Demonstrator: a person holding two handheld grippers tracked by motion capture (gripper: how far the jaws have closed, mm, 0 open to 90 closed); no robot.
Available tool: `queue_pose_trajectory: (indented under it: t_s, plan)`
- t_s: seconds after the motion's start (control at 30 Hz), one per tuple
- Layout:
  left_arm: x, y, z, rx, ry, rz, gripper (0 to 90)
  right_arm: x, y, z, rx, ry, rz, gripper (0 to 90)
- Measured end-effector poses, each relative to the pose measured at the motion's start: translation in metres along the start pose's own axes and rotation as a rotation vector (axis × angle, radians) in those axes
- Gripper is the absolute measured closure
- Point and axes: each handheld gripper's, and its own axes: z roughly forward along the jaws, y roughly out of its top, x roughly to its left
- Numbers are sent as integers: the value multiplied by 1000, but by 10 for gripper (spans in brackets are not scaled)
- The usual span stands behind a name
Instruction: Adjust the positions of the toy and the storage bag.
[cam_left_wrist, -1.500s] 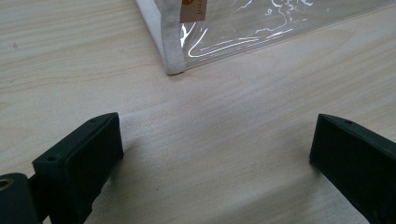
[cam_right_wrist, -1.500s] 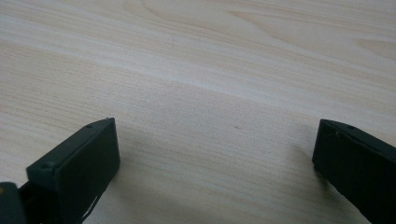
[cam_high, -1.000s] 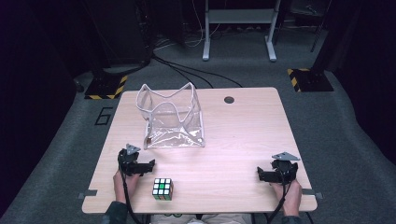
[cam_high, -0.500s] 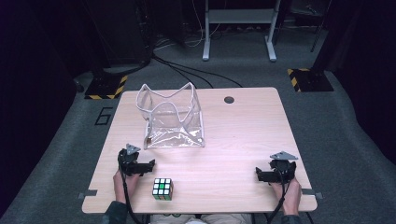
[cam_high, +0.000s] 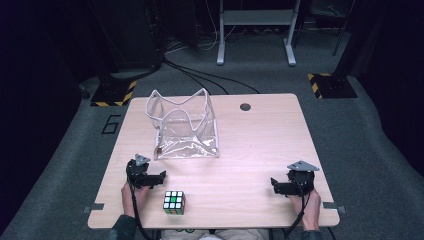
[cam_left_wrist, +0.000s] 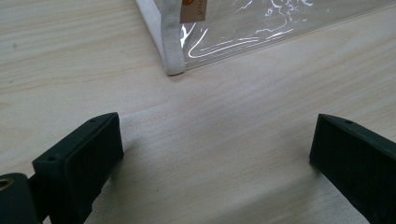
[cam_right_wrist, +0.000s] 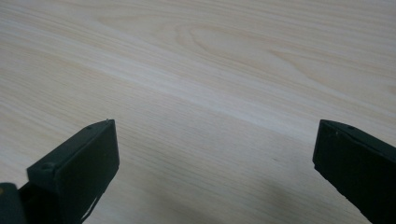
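Observation:
A clear plastic bag (cam_high: 186, 131) with white trim stands open on the wooden table (cam_high: 250, 145), left of centre. Its near corner (cam_left_wrist: 173, 60) shows just ahead of my left gripper (cam_left_wrist: 215, 154), whose jaws stand wide apart over bare wood. A colourful puzzle cube (cam_high: 174, 202) lies near the front edge, just right of my left gripper (cam_high: 156, 179). At the front right my right gripper (cam_high: 278, 187) rests on the table, open, and in the right gripper view it (cam_right_wrist: 215, 158) holds nothing between its jaws.
A round cable hole (cam_high: 245, 107) sits near the table's far edge. Dark floor with cables and a metal stand (cam_high: 255, 30) lie beyond the table. Bare wood stretches between the two grippers and right of the bag.

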Motion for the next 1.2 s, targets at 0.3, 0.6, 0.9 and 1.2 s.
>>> queue_pose_trajectory:
  t_s: [0.3,0.6,0.9,1.2]
  plan:
    - [0,0,0,0,0,0,24,31,7,7,16,81,-62,0]
    - [0,0,0,0,0,0,24,59,13,17,20,155,-115,5]
    - [0,0,0,-2,-3,5,25,80,25,23,29,209,-173,9]
    - [0,0,0,-1,-6,2,25,104,37,27,61,269,-254,9]
